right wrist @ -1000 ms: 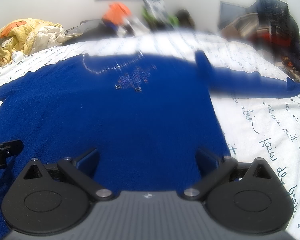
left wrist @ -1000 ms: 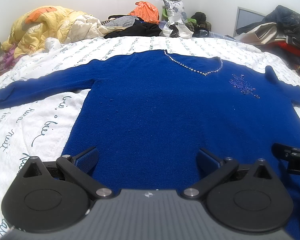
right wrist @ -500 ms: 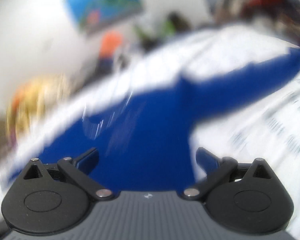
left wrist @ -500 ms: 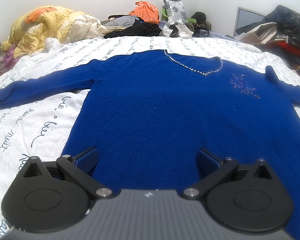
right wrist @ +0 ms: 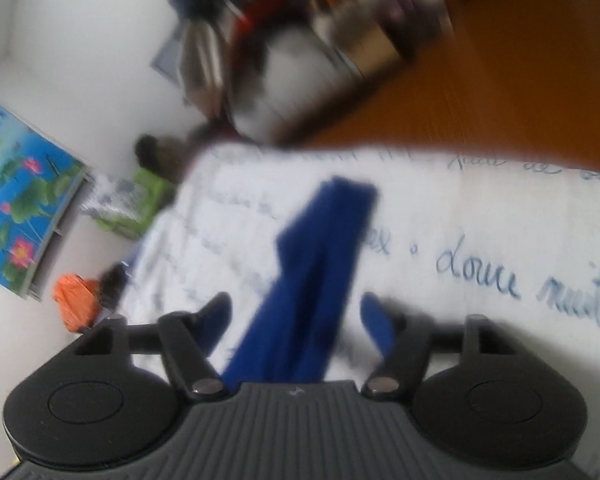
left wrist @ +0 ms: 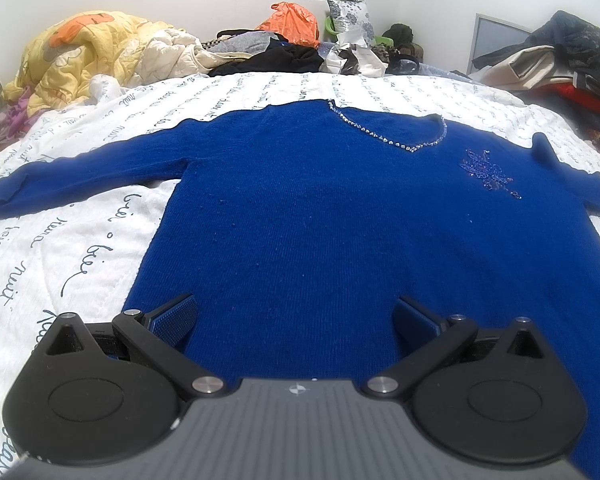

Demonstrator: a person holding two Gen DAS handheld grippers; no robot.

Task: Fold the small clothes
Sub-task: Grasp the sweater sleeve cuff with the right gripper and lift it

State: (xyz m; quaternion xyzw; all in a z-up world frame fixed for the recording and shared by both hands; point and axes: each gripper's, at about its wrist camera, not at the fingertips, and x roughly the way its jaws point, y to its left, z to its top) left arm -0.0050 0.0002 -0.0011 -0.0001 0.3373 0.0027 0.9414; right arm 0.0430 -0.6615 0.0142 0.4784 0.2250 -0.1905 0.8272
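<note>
A royal-blue knit sweater [left wrist: 340, 220] lies flat, front up, on the bed, with a beaded neckline [left wrist: 396, 136] and both sleeves spread out. My left gripper [left wrist: 294, 316] hovers open over its hem, with nothing between the fingers. In the blurred, rolled right wrist view, the sweater's right sleeve [right wrist: 324, 248] runs between the fingers of my right gripper [right wrist: 296, 316]. Its jaws are closing, with a gap showing on each side of the sleeve.
The white bedspread [left wrist: 72, 264] carries dark script. A yellow quilt [left wrist: 84, 56] and piled clothes [left wrist: 284, 56] sit at the far edge. More clothes [left wrist: 556, 64] are heaped at the right. Beyond the bed's side lies a wooden floor [right wrist: 520, 80].
My right gripper swept right from the sweater's body to the right sleeve, rolled, and its jaws narrowed. It left the left wrist view. The left gripper stayed still.
</note>
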